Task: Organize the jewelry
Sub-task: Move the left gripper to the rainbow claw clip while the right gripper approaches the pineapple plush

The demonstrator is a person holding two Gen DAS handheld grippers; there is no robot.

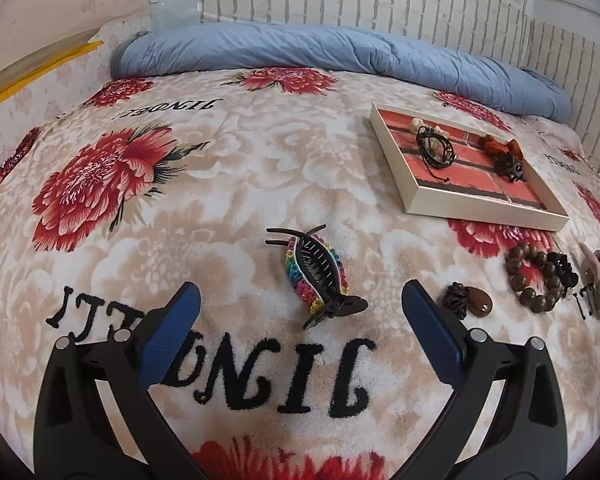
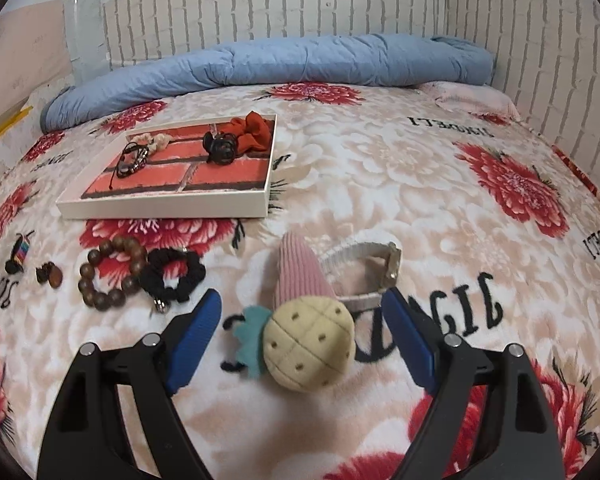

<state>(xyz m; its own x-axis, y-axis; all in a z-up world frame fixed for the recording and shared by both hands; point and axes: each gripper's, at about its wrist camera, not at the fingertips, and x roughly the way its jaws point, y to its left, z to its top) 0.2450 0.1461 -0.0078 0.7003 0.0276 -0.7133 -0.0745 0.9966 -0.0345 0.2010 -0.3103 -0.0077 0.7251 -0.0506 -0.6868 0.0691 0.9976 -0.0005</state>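
Beads (image 2: 112,274), round and wooden, on plush blanket (image 2: 380,184)

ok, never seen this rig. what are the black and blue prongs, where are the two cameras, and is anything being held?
No robot here: a person holds a two-finger gripper in each hand, with a fisheye camera on each looking forward along its blue-padded fingers.

Left wrist view: the left gripper is open, with a rainbow hair claw lying on the floral blanket just ahead of it, untouched.

Right wrist view: the right gripper is open around a pineapple hair clip, pads not touching it. A watch lies behind it; a wooden bead bracelet and black scrunchie lie to the left.

The tray already holds a few pieces. Nothing is held.
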